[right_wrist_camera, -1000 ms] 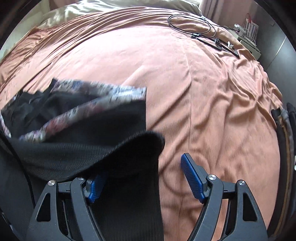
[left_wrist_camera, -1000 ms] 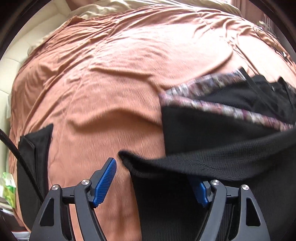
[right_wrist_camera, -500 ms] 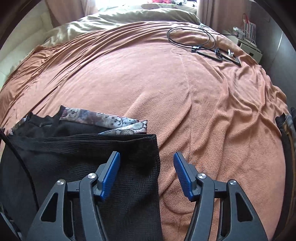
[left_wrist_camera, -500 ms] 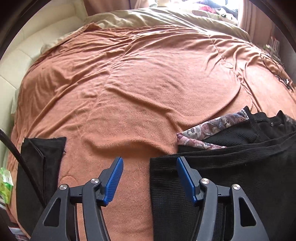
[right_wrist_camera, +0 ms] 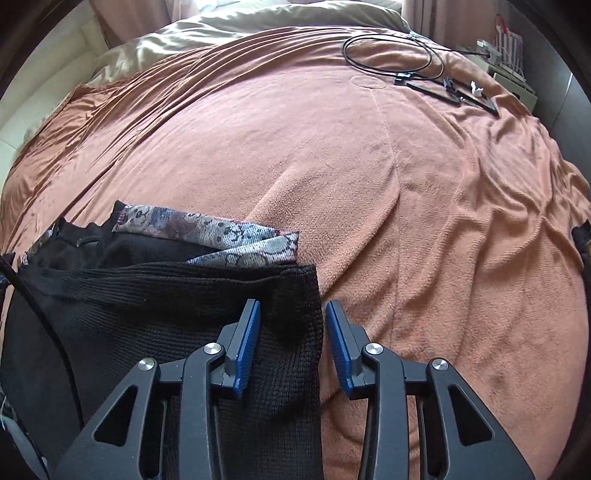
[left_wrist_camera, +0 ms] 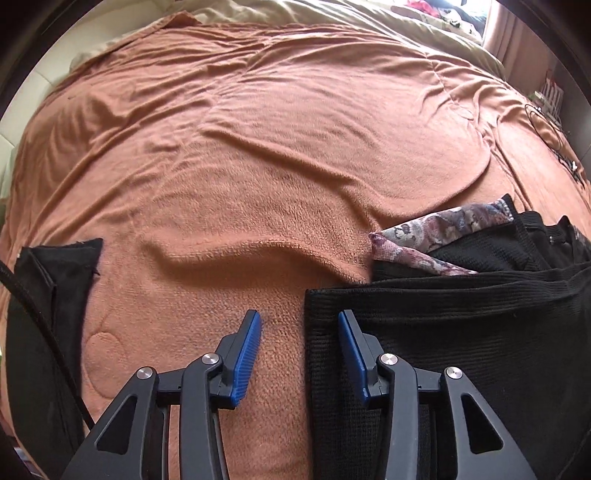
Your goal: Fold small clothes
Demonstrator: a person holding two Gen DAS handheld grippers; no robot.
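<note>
While the black knit garment [right_wrist_camera: 155, 317] lies doubled over on the orange blanket [right_wrist_camera: 369, 184], its fold looks made but further folds likely remain; left gripper [left_wrist_camera: 300, 339] and right gripper [right_wrist_camera: 291, 328] straddle its side edges, jaws narrowing, not yet pinching.

Wrinkled orange blanket [left_wrist_camera: 280, 155] spread over the bed.

At the far end a beige sheet [right_wrist_camera: 229, 33] shows past the blanket's edge. Near the far right corner a black cable [right_wrist_camera: 388, 51] lies looped on the blanket, with flat black pieces [right_wrist_camera: 454, 94] just beside it. Off that corner stands a small pale stand [right_wrist_camera: 513, 79], and pink curtains [right_wrist_camera: 439, 18] hang behind the bed.
</note>
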